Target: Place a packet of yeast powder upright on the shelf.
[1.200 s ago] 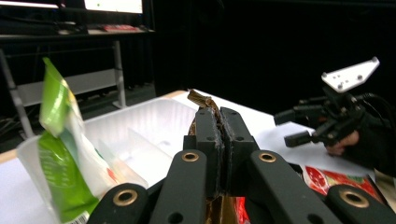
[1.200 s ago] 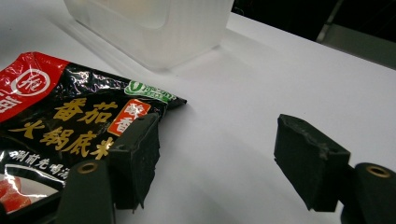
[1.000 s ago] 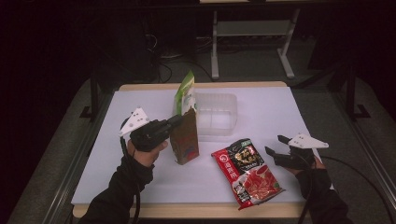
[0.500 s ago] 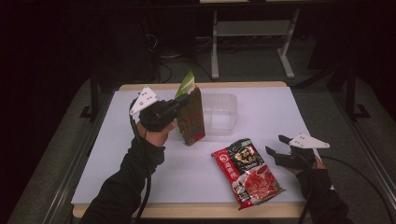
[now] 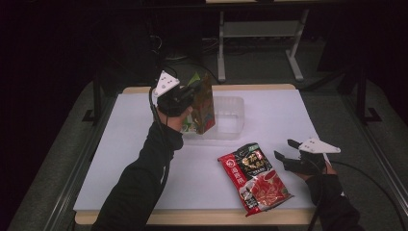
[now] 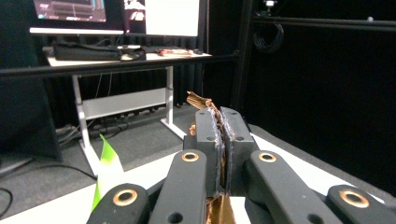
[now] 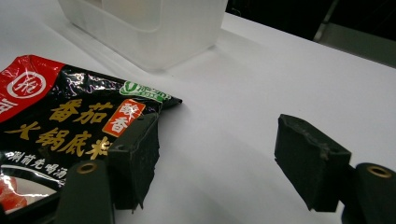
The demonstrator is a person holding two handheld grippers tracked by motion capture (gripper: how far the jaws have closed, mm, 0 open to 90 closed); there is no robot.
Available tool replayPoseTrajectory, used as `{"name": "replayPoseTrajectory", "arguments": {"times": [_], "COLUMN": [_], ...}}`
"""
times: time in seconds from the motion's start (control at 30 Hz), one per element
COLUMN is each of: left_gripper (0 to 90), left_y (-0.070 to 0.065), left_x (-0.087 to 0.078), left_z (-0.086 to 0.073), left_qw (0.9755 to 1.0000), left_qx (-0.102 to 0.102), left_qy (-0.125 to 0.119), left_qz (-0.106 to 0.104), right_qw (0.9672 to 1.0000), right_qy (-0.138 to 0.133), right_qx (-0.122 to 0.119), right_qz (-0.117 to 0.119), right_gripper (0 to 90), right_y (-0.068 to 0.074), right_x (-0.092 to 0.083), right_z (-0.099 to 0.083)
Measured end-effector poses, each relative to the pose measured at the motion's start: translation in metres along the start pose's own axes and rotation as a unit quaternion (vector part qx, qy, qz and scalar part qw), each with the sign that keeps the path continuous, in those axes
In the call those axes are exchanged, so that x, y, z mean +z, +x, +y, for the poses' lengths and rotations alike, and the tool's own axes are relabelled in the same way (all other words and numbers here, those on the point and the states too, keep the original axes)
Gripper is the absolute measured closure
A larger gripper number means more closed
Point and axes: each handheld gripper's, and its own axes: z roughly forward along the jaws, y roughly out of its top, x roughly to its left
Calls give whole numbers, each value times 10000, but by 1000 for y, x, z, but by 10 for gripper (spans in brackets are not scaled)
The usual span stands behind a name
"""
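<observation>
step: bag into tub | left gripper (image 5: 196, 90) clamps brown snack bag (image 5: 206, 106), I centre it above clear tub (image 5: 230, 117) before release | right gripper (image 5: 288, 150) gapes, empty, beside red pouch (image 5: 254, 175) on desk (image 5: 144, 144)

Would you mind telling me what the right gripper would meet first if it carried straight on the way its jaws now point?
Most likely the red and black sauce packet: the open right gripper points left across the table, and the packet's near edge lies just beyond one jaw. Depth is unclear; it might skim past toward the clear plastic container.

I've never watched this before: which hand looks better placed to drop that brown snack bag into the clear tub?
Left. The left gripper is shut on the brown bag, beside the clear tub. The right gripper rests open near the red packet.
</observation>
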Motion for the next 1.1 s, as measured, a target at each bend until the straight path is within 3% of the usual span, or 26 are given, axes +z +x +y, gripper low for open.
{"name": "replayPoseTrajectory", "arguments": {"times": [0.3, 0.4, 0.6, 0.67, 0.8, 0.9, 1.03, 1.1], "left_gripper": [873, 873, 873, 872, 871, 870, 867, 866], "left_y": [-2, -5, -5, -3, -4, -4, -4, -5], "left_x": [28, 37, 53, 58, 67, 73, 78, 76], "left_z": [-4, -5, -9, -12, -19, -28, -41, -46], "left_qw": [9999, 9993, 9976, 9978, 9970, 9967, 9973, 9968], "left_qx": [20, 199, 330, 228, 235, 210, 173, 287], "left_qy": [47, 124, 229, 239, 244, 286, 418, 455], "left_qz": [164, 293, 559, 571, 694, 723, 571, 595], "right_qw": [10000, 10000, 10000, 10000, 10000, 10000, 10000, 10000], "right_qy": [-9, -2, -3, -7, -30, -19, -14, -15], "right_qx": [0, 21, 27, 43, 35, 25, 32, 39], "right_qz": [6, 4, -2, -3, 2, 13, 3, -7], "right_gripper": [300, 300, 300, 299, 300, 300, 300, 300], "right_y": [0, -1, -1, -2, -1, -1, -2, -2], "right_x": [0, 0, -1, -1, -1, -1, -1, -1], "right_z": [0, -1, -1, -2, -1, -2, -3, -3]}}
